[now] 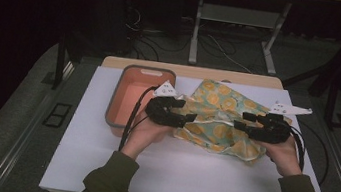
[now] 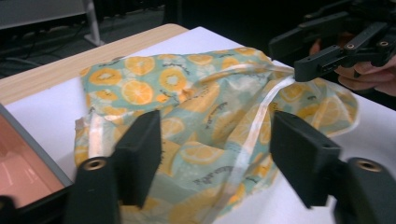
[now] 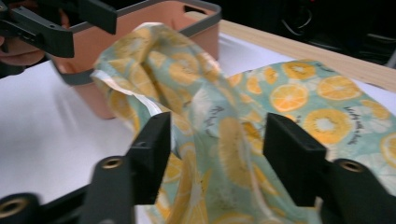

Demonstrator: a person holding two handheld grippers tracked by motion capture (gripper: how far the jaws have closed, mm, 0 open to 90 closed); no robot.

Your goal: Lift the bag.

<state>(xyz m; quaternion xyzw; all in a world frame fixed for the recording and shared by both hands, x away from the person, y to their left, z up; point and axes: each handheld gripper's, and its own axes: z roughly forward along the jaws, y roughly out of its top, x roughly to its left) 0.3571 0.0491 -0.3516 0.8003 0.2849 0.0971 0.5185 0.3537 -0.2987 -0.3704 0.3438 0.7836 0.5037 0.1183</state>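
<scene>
One cloth (image 1: 220,117), one bin (image 1: 128,95), two grippers in the high view: left gripper (image 1: 186,118) at the cloth's left edge, right gripper (image 1: 238,121) at its right; jaw gaps too small to judge here. Left gripper view: left gripper (image 2: 215,149) jaws apart, cloth (image 2: 205,102) beyond and between them, unclamped; bin (image 2: 23,163) cut off at left. Right gripper view: right gripper (image 3: 217,154) likewise apart, cloth (image 3: 224,126) between, blurred; bin (image 3: 154,28) partly hidden behind.
</scene>
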